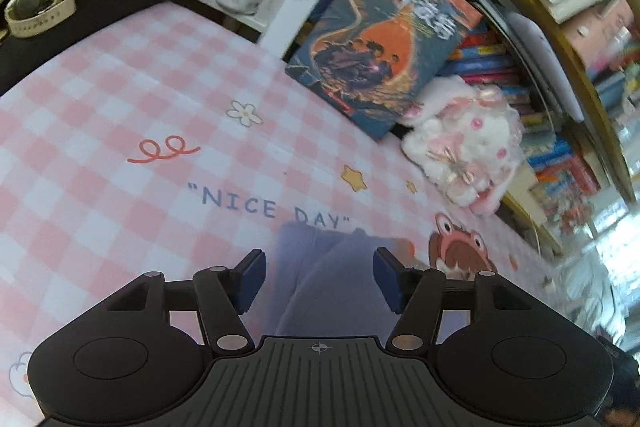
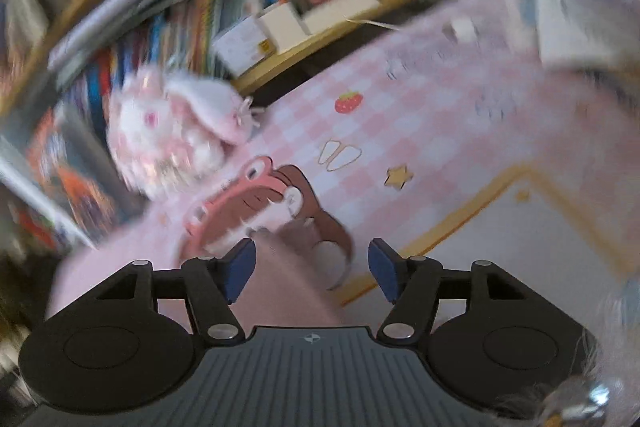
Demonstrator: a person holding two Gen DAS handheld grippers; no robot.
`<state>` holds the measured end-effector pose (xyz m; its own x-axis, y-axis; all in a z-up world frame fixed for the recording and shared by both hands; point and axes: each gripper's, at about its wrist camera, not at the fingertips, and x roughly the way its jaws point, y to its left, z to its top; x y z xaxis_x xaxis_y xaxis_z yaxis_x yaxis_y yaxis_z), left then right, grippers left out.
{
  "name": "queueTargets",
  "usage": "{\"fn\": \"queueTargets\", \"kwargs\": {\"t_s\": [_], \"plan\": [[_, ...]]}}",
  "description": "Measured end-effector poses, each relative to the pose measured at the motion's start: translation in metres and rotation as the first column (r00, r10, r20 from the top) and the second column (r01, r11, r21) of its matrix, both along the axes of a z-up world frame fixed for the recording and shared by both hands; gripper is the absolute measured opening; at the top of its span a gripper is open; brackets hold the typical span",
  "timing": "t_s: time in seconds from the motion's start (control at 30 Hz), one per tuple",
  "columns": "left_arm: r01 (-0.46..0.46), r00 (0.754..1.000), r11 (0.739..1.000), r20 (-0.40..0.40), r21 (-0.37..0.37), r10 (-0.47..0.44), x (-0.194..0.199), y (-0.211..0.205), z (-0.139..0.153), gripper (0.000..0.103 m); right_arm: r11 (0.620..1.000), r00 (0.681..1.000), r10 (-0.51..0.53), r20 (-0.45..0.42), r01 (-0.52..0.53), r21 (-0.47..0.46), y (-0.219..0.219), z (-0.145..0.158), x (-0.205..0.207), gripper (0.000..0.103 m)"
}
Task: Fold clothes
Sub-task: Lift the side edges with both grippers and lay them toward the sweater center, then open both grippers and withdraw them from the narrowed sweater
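Cloth, left view: a lavender garment [image 1: 320, 291] lies flat on the pink checked mat [image 1: 120, 131], just below the words "NICE DAY" [image 1: 270, 209], its top edge showing between the two blue pads.
Left gripper: the left gripper [image 1: 319, 281] has its jaws spread, with the lavender fabric under the gap and neither pad pressing on it; it holds nothing.
Left surroundings: a book [image 1: 380, 39] leans against the shelving at the mat's far edge, and a plush toy [image 1: 468, 143] sits just beside it, both well apart from the garment.
Cloth, right view: here the garment reads pinkish [image 2: 256, 291], running from the lower left up to the frog print [image 2: 256, 203]; the view is smeared, so its exact edge is hard to place.
Right gripper: the right gripper [image 2: 312, 275] is also spread wide, with the cloth edge passing under the left pad and printed mat under the rest of the gap; nothing is pinched.
Step in hand, as I judge it: both claws look placed over the garment's far edge with nothing gripped, so either a fold has been laid or a fresh grip is due.
Doing it well: take both corners evenly, pinch the cloth alone and not the mat, lift level so the fold stays square, and keep the sweep short of the plush toy and book.
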<state>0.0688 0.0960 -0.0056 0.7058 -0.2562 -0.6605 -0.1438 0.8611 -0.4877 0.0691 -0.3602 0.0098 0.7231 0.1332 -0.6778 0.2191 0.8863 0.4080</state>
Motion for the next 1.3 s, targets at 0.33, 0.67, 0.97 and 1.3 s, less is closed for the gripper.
{"fn": "queueTargets", "kwargs": {"t_s": [0.33, 0.67, 0.97, 1.3], "plan": [[0.131, 0.99, 0.965, 0.023, 0.229, -0.139, 0.016, -0.029, -0.02, 0.007, 0.963, 0.99, 0.123, -0.073, -0.137, -0.234, 0.032, -0.028, 0.024, 0.017], [0.103, 0.993, 0.973, 0.03, 0.205, -0.112, 0.026, -0.008, -0.032, 0.004, 0.982, 0.994, 0.095, -0.047, -0.102, -0.162, 0.018, -0.032, 0.03, 0.005], [0.06, 0.997, 0.982, 0.03, 0.179, -0.066, 0.023, -0.006, -0.027, 0.018, 0.987, 0.997, 0.059, -0.057, -0.066, -0.147, 0.011, -0.042, 0.031, 0.009], [-0.003, 0.993, 0.975, 0.114, 0.222, -0.023, -0.024, -0.023, 0.006, 0.057, 0.974, 0.995, 0.095, 0.039, -0.085, -0.208, 0.02, -0.008, -0.007, 0.052]]}}
